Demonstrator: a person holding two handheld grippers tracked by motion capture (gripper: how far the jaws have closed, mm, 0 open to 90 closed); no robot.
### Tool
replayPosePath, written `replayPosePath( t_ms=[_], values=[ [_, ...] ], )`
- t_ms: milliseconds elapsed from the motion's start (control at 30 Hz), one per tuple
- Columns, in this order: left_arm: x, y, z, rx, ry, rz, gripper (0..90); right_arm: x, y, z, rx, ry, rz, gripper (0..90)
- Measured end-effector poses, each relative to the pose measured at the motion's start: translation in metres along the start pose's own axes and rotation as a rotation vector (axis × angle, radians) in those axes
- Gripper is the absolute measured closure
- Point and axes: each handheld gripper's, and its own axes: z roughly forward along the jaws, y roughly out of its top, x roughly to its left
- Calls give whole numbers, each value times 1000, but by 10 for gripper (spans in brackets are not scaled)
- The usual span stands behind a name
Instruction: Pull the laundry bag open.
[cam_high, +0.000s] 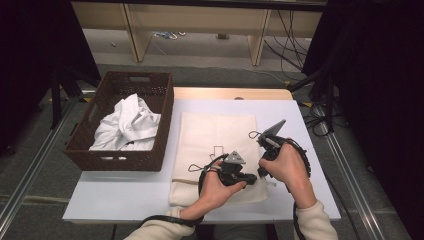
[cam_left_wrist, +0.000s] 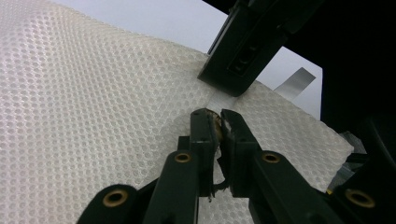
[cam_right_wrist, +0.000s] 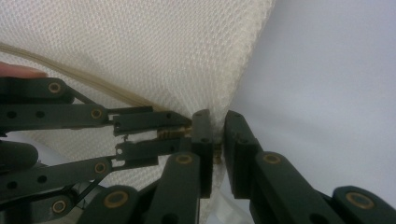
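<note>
Across the pale blue-white tabletop (cam_high: 125, 200) we work from the left edge to the right. At the far left we see a dark brown woven wicker basket (cam_high: 152, 127) with cut-out handles, standing on the table's left part, and in it a crumpled white cloth (cam_high: 127, 125) lies heaped. Just beside the basket's right wall we find a cream, flat-folded mesh fabric sheet (cam_high: 210, 135) with a dimpled weave, spread in the middle of the table, its near edge close to us.

Over that near edge our left gripper (cam_left_wrist: 218, 122) comes in, black with a grey three-cornered plate on top. We see its jaws drawn nearly together, with a thin raised fold of the cream sheet pinched between the pads. Our left hand (cam_high: 215, 187) wraps its handle.

Right next to it, our right gripper (cam_right_wrist: 216, 126) is clamped on the same sheet at its near right border, and a ridge of mesh rises between the pads. In the right gripper view we see the other gripper's linkage touching it from the side. Our right hand (cam_high: 285, 165) holds this one, above bare table to the right of the sheet.
</note>
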Motion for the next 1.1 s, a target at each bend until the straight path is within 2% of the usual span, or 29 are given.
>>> replayPosePath(
  t_ms=[167, 200, 267, 367, 500, 567, 600, 633, 667, 700, 733, 767, 800, 867, 967, 1067, 1100],
  values=[
    [-1, 1, -1, -12, 2, -32, 865, -1, 0, 1, 4, -4, -2, 841],
    [-1, 1, -2, -14, 5, -29, 867, 0, 0, 0, 15, 7, 20, 842],
    [-1, 1, -3, -9, 7, -30, 868, -1, 0, 1, 13, 1, 15, 842],
    [-4, 1, -5, -15, 18, -7, 868, -2, 0, 2, 7, -4, -3, 842],
    [-6, 1, -7, -20, 23, -1, 869, -1, 0, 2, 1, -6, 5, 841],
    [-7, 1, -8, -25, 31, -6, 869, 1, 0, 2, 13, -2, 28, 841],
    [-6, 2, -9, -23, 27, 11, 869, 0, 0, 3, 7, -6, 7, 841],
    [-7, 2, -10, -24, 32, 4, 869, -1, 1, 3, 3, -7, -4, 841],
    [-7, 2, -11, -21, 33, 4, 869, 1, 0, 4, -3, -6, 33, 841],
    [-7, 2, -11, -20, 30, 4, 869, -5, 1, 5, -16, 3, -45, 841],
    [-7, 2, -11, -20, 30, 4, 869, -3, 1, 4, -5, 4, -2, 840],
    [-7, 2, -12, -20, 32, 3, 869, -3, 1, 4, -5, 4, -2, 840],
    [-7, 2, -12, -21, 33, 6, 868, -7, 2, 6, -24, 2, -66, 840],
    [-7, 2, -13, -22, 33, 5, 868, -4, 1, 5, -5, 0, -29, 841],
    [-8, 2, -13, -26, 42, 3, 869, -5, 2, 6, -10, 5, -33, 841],
    [-8, 2, -15, -30, 44, 5, 868, -2, 2, 5, 22, 5, 18, 841],
    [-8, 2, -16, -28, 44, 7, 869, -3, 2, 4, 31, 12, 14, 841]
  ],
)
